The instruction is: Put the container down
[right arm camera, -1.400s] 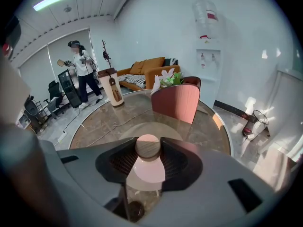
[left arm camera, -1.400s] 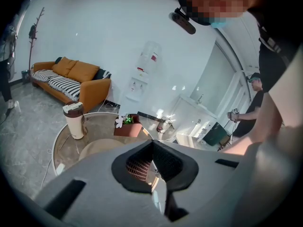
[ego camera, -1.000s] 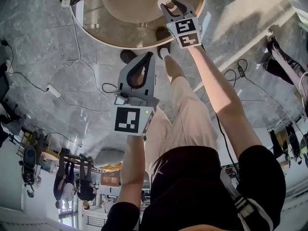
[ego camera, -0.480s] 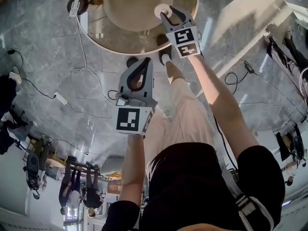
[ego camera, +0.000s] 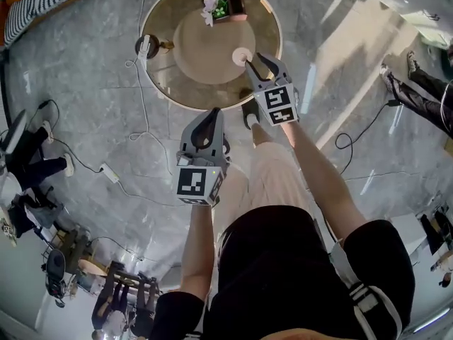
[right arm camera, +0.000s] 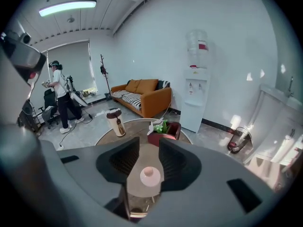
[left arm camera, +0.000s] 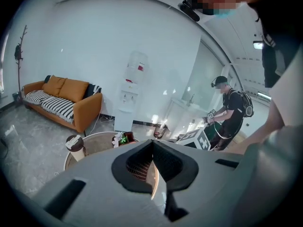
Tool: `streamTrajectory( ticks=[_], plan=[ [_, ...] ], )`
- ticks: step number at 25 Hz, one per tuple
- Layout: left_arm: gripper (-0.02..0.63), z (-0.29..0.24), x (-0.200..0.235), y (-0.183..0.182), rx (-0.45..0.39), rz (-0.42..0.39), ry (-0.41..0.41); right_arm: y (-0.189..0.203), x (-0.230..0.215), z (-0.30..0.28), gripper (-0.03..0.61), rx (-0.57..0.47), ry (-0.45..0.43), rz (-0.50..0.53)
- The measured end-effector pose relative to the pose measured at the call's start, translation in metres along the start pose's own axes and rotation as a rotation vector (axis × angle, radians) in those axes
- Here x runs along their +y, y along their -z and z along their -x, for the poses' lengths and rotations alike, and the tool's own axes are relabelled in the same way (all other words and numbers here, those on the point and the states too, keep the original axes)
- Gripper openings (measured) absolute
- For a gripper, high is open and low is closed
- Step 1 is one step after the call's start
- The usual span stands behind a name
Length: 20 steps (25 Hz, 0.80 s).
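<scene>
The right hand-held gripper (ego camera: 257, 61), its jaws wide apart though just closing a little, grips nothing and hangs above the small round container (ego camera: 241, 56) standing on the round tabletop (ego camera: 269, 27) near a potted plant (ego camera: 228, 4), while the left hand-held gripper (ego camera: 209, 113) is closed tight and empty.

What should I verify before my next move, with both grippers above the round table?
1. The small pale pink lidded container rests on the round brown table: ok.
2. Container upright: ok.
3. The right gripper has let go: ok. Its fingers are apart, have just been closing slightly, and grip nothing; the container sits on the table beyond them.
4. The left gripper is empty: ok, fingers together.
5. Container apart from the dark red planter box and the brown-and-white flask: ok.
6. Container's contents: cannot tell.
</scene>
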<state>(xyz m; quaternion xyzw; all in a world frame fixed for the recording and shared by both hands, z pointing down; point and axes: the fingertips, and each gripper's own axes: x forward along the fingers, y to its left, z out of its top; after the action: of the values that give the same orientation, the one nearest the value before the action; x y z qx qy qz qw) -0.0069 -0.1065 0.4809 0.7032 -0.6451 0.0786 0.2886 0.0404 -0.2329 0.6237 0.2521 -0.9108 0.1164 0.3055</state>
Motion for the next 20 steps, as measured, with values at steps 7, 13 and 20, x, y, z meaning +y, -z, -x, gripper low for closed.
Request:
streamTrajectory(
  ticks=[7,13,20],
  plan=[
    [0.018,0.019,-0.007,-0.040,-0.043,-0.031,-0.010,-0.060,0.018,0.049,0.112,-0.085,-0.017,0.009],
    [0.018,0.032,-0.019,-0.073,-0.098,-0.058,-0.011,-0.098,0.030,0.085,0.095,-0.144,-0.034,0.032],
    [0.018,0.053,-0.033,-0.103,-0.146,-0.081,0.015,-0.142,0.043,0.136,0.064,-0.223,-0.036,0.048]
  ],
)
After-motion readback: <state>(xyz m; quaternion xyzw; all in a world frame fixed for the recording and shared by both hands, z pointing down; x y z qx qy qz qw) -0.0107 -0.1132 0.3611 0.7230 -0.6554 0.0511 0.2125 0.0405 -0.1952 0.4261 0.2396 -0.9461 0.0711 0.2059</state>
